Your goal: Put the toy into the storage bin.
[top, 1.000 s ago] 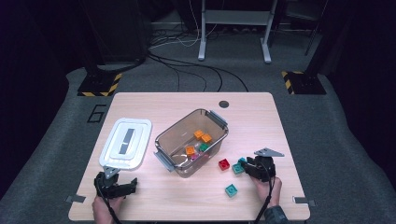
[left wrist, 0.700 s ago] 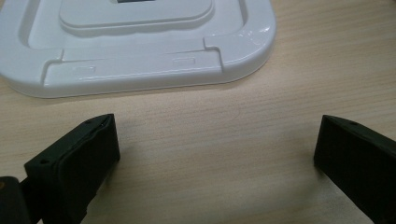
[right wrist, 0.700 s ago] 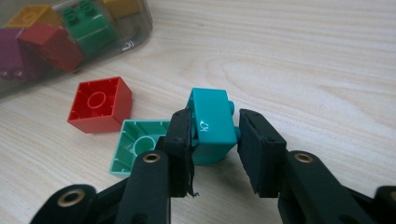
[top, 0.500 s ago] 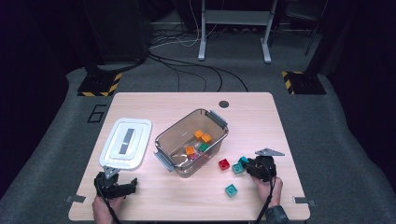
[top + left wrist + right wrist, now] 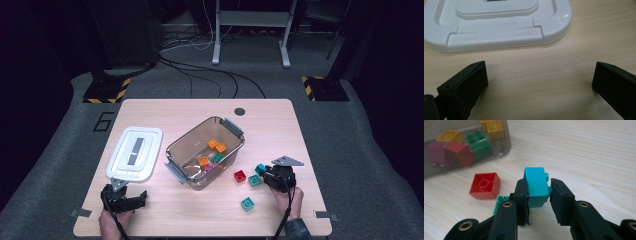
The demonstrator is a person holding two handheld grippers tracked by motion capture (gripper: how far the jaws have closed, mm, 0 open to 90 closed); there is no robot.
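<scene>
Jaws of our right gripper [image 5: 537, 195] clench a turquoise plastic brick [image 5: 536, 186]; beside it lie a red brick [image 5: 484, 185] and two teal ones, unsorted. Beyond, the clear plastic bin [image 5: 186, 145] holds several bricks; our left gripper [image 5: 540, 82] rests released near the white lid [image 5: 499, 25].

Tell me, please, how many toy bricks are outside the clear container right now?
4: a cyan brick gripped by the right gripper, a red brick and a teal brick beside it, another teal brick nearer the table's front edge. Others may be hidden.
</scene>
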